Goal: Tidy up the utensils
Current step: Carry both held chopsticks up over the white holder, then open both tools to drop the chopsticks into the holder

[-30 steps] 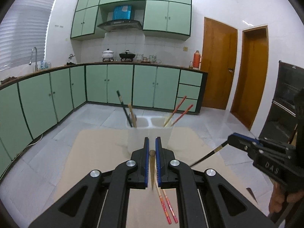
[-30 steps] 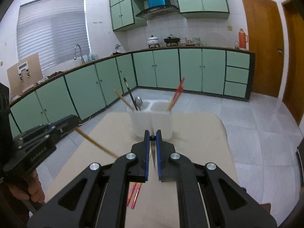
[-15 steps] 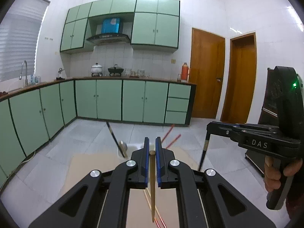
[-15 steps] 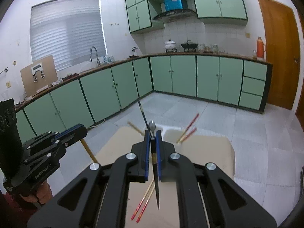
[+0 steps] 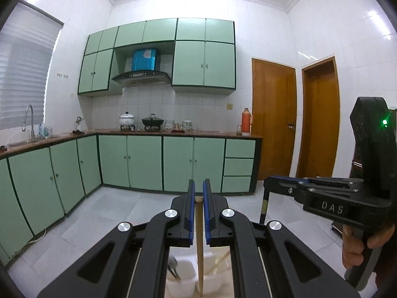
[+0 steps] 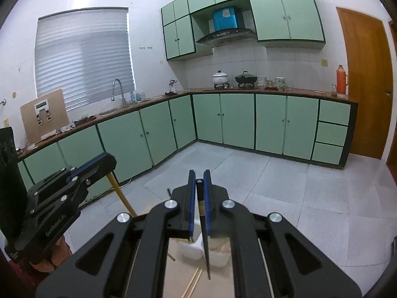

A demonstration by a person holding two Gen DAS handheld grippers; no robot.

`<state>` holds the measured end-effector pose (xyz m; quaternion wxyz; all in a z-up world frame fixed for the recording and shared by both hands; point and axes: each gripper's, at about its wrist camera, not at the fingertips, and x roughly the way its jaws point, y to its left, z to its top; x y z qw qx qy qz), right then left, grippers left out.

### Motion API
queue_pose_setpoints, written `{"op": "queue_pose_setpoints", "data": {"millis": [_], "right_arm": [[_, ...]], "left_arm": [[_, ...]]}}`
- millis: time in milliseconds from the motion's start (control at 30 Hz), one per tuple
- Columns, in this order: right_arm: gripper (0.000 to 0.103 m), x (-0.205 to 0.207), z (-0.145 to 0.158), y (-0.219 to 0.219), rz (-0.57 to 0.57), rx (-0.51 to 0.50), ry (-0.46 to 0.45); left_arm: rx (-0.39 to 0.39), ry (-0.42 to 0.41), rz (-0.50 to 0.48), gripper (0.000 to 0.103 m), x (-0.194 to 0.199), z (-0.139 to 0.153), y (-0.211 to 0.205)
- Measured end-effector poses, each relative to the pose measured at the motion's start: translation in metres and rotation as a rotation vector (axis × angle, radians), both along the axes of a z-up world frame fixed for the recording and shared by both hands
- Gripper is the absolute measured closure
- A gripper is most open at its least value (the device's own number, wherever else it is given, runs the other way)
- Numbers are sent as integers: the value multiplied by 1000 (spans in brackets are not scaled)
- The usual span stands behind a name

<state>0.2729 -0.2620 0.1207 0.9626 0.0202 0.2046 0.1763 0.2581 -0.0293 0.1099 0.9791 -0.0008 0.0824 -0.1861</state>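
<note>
My left gripper [image 5: 197, 188] is shut on a wooden chopstick [image 5: 199, 245] that hangs tip down above the white two-part utensil holder [image 5: 182, 277]. My right gripper [image 6: 199, 178] is shut on a black chopstick [image 6: 206, 250] that hangs tip down over the same holder [image 6: 215, 255]. The right gripper also shows in the left wrist view [image 5: 270, 182], with the black chopstick [image 5: 263, 207] below it. The left gripper shows in the right wrist view [image 6: 105, 162], holding the wooden chopstick [image 6: 121, 196]. A spoon [image 5: 172, 264] stands in the holder's left part.
Loose chopsticks [image 6: 193, 281] lie on the tan table [image 6: 178, 273] in front of the holder. Green cabinets [image 5: 144, 164] and a counter run along the far walls. Two brown doors [image 5: 273, 121] are at the right. Grey tiled floor lies beyond the table.
Both grippers have risen and tilted up, so the table and holder dropped to the bottom of both views. Both chopsticks now hang near vertical, tips down, over the holder.
</note>
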Motion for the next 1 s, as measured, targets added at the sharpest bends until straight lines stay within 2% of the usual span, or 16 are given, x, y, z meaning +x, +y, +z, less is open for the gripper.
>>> {"op": "queue_pose_setpoints", "data": {"millis": [167, 367, 633, 700, 767, 833, 900, 1000], "right_arm": [[98, 31, -2, -4, -18, 9, -5], [98, 65, -18, -8, -31, 45, 16], [97, 82, -74, 3, -31, 28, 124], [94, 80, -83, 4, -32, 19, 143], [93, 76, -89, 4, -43, 11, 147], [89, 71, -89, 0, -53, 18, 144], [75, 64, -84, -5, -67, 29, 128], [70, 42, -75, -15, -100, 31, 74]], "left_arm": [[8, -15, 20, 97, 35, 2, -9], [21, 12, 41, 97, 71, -23, -17], [67, 134, 59, 97, 104, -73, -20], [78, 161, 64, 96, 107, -82, -19], [83, 176, 57, 90, 106, -85, -18], [85, 168, 59, 80, 99, -86, -17], [80, 152, 58, 74, 89, -81, -15], [58, 133, 58, 68, 71, -72, -10]]}}
